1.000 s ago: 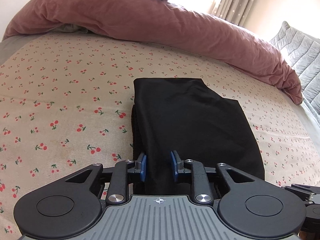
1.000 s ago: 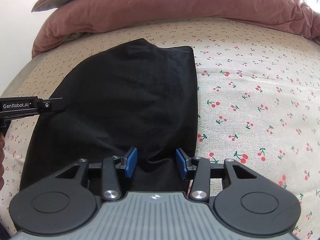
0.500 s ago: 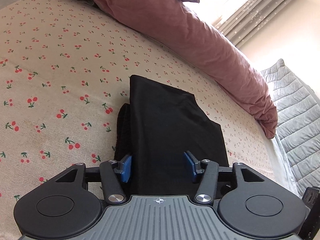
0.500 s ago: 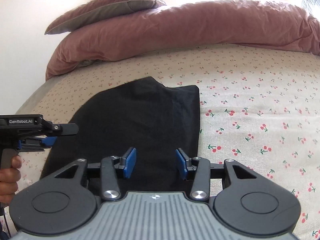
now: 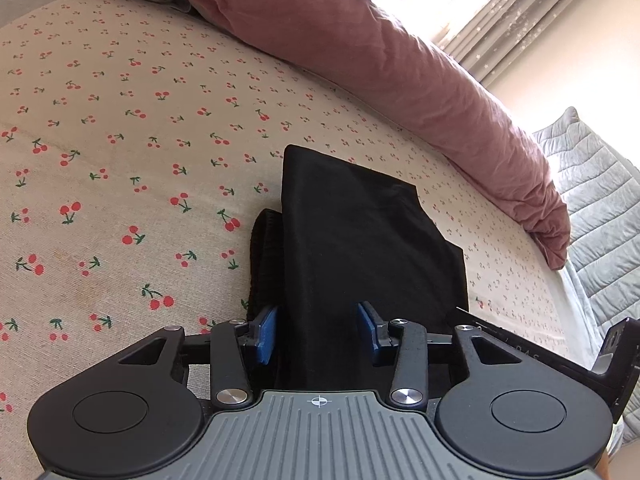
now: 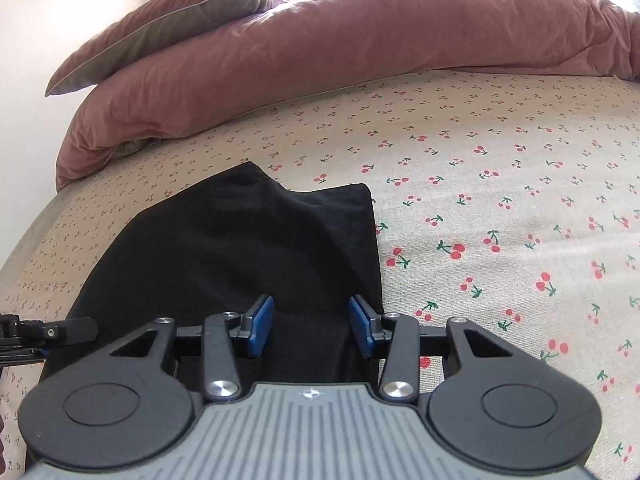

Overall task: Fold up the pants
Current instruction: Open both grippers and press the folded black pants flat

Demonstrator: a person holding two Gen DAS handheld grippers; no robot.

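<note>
My left gripper (image 5: 318, 334) tips down toward the bed, its two blue pads parted over the near end of the pants (image 5: 360, 248). Its jaws have just been closing a little, with black cloth lying between them, yet I see a gap at each pad, so it pinches nothing. My right gripper (image 6: 311, 326) tips down at much the same slant, its two blue pads standing apart over the near right corner of the same pants (image 6: 240, 248); cloth lies between them here too, and the pads do not seem to press on it, though black against black makes that hard to judge. In the right wrist view the left gripper's tip (image 6: 60, 330) pokes in at the left edge, low beside the cloth's left border.

There is one pair of pants, black, already folded into a thick flat packet lying on the bedsheet (image 5: 120, 160), which is cream with a small red cherry print. From the left side, one ribbed black edge (image 5: 264, 260) sticks out under the top layer, likely the waistband. Beyond the pants one long pink duvet (image 6: 360, 48) is bunched across the far side of the bed, with one pillow (image 6: 168, 28) resting on it. One grey quilted cover (image 5: 596, 216) sits off to the right, and pale curtains (image 5: 516, 20) hang behind
</note>
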